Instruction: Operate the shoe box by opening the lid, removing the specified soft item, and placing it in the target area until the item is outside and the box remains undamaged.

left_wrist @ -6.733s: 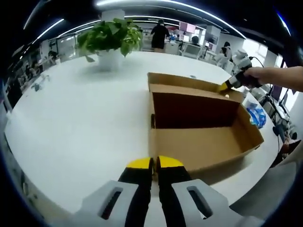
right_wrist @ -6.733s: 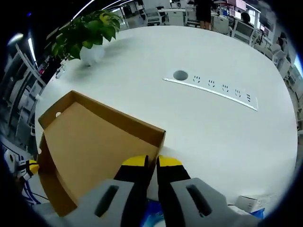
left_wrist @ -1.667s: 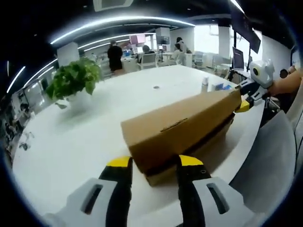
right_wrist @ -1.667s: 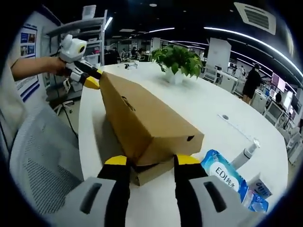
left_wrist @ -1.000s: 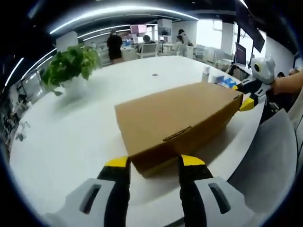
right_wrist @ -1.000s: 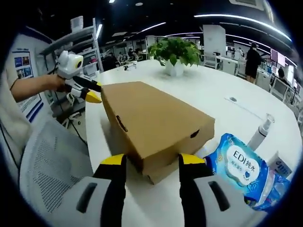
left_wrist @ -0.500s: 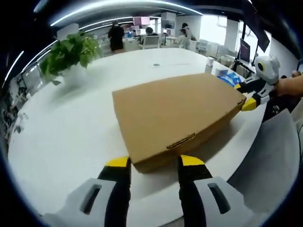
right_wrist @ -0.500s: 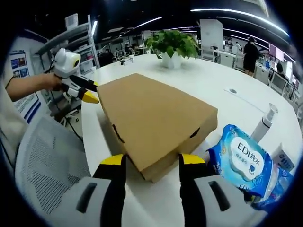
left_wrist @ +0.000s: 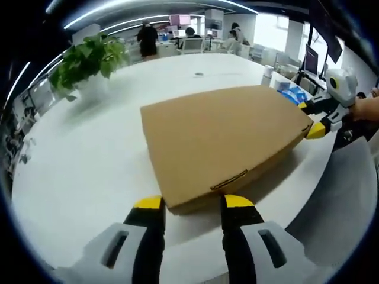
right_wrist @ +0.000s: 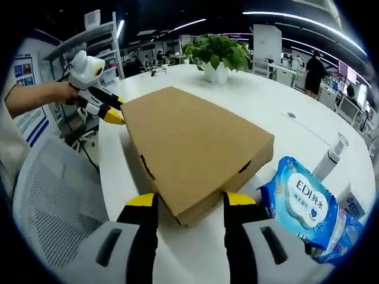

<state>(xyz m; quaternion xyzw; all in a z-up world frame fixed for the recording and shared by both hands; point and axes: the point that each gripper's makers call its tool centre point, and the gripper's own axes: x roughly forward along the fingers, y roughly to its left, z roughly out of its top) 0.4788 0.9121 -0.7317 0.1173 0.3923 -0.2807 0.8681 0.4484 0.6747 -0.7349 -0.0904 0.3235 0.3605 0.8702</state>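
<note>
The brown cardboard shoe box (left_wrist: 222,139) lies flat on the white table with its lid down. In the left gripper view my left gripper (left_wrist: 193,204) is open, its yellow-tipped jaws standing either side of the box's near end. The right gripper (left_wrist: 312,119) shows at the box's far right corner. In the right gripper view the box (right_wrist: 189,139) has my right gripper (right_wrist: 192,201) open astride its near corner, and the left gripper (right_wrist: 108,111), held by a hand, sits at the far left corner. The inside of the box is hidden.
A blue wipes pack (right_wrist: 299,204) and a slim bottle (right_wrist: 329,157) lie right of the box. A potted plant (right_wrist: 218,54) stands at the table's far side. A grey mesh chair (right_wrist: 53,195) is by the table edge. People stand among desks behind.
The box, open earlier with both grippers shut, now has its lid down flat. Over the last second the raised lid sank onto the base; both grippers stay open at its ends.
</note>
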